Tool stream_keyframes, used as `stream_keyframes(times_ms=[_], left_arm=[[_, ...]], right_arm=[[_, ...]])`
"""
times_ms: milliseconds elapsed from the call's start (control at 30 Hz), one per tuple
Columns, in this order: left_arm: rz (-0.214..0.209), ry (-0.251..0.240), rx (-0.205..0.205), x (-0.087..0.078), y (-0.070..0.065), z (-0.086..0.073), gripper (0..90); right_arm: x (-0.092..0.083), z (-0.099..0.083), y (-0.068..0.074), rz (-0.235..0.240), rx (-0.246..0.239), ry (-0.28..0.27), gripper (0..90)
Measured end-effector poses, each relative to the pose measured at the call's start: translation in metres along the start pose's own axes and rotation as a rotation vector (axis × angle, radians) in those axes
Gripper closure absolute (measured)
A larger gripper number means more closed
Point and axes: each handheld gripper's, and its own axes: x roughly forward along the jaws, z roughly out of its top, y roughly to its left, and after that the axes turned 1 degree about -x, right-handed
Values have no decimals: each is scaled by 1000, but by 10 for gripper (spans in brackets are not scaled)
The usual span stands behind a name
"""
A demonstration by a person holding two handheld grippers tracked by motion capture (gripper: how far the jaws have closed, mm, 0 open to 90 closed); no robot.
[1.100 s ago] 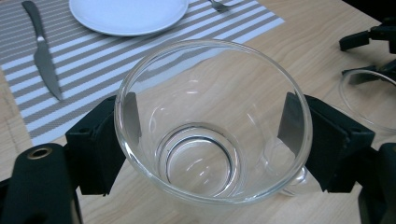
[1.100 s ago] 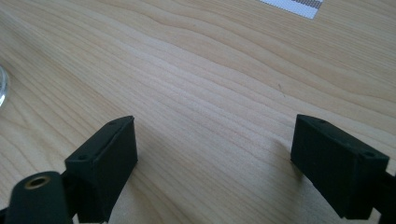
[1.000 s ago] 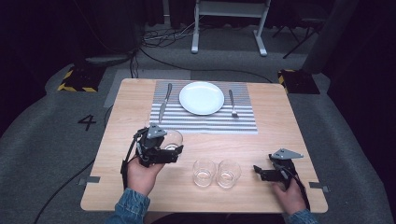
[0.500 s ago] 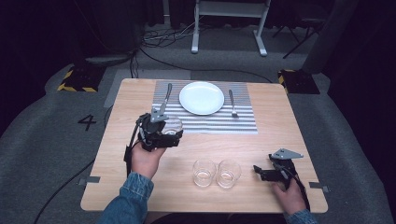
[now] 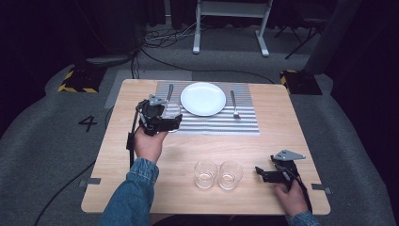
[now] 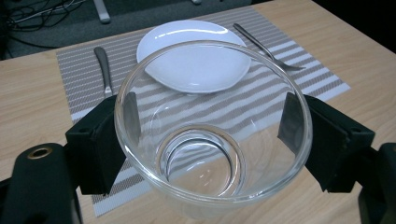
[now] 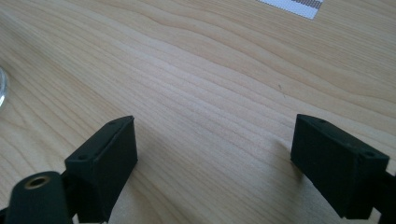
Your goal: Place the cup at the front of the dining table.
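My left gripper (image 5: 170,123) is closed on a clear glass (image 6: 212,126), one black jaw pressed to each side of its wall, just under the rim. Looking down along my jaws, I see straight into the glass: its round base sits low between them and its mouth opens wide toward me. Past my left jaw lies a knife (image 6: 104,70) on the striped placemat (image 6: 74,81). Straight ahead of my jaws, beyond the far rim of the glass, is a white plate (image 6: 196,65), and beyond my right jaw a fork (image 6: 261,44) rests on the same mat. From the high view, this gripper and its glass are over the near left corner of the placemat, beside the plate, with my left hand (image 5: 149,143) behind it and a denim sleeve (image 5: 131,197) trailing back.

Between my two grippers, two more glasses (image 5: 219,174) stand side by side on the wooden table (image 5: 282,117), close to each other and nearer my right gripper than my left.

My right gripper (image 5: 261,172) sits low near the table's near right corner, its jaws spread wide with nothing between them but bare wood. Off past its left jaw, a sliver of glass edge (image 7: 2,88) just shows.
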Motion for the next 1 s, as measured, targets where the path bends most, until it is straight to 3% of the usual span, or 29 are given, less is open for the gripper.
stream_keyframes(times_ms=[100,233,367,600,733,1000], left_arm=[[-2,-13,-1,6,2,6,182],[44,-5,38,21,1,13,182],[19,-7,19,34,3,19,182],[26,2,11,49,8,28,182],[36,26,23,58,13,33,182],[30,71,1,73,25,39,182]], right_arm=[[0,0,0,-1,-1,0,146],[0,0,0,-1,3,3,146],[0,1,0,-4,2,2,146],[1,1,1,-7,7,0,146],[2,2,1,-11,11,-1,145],[2,2,1,-11,11,1,145]])
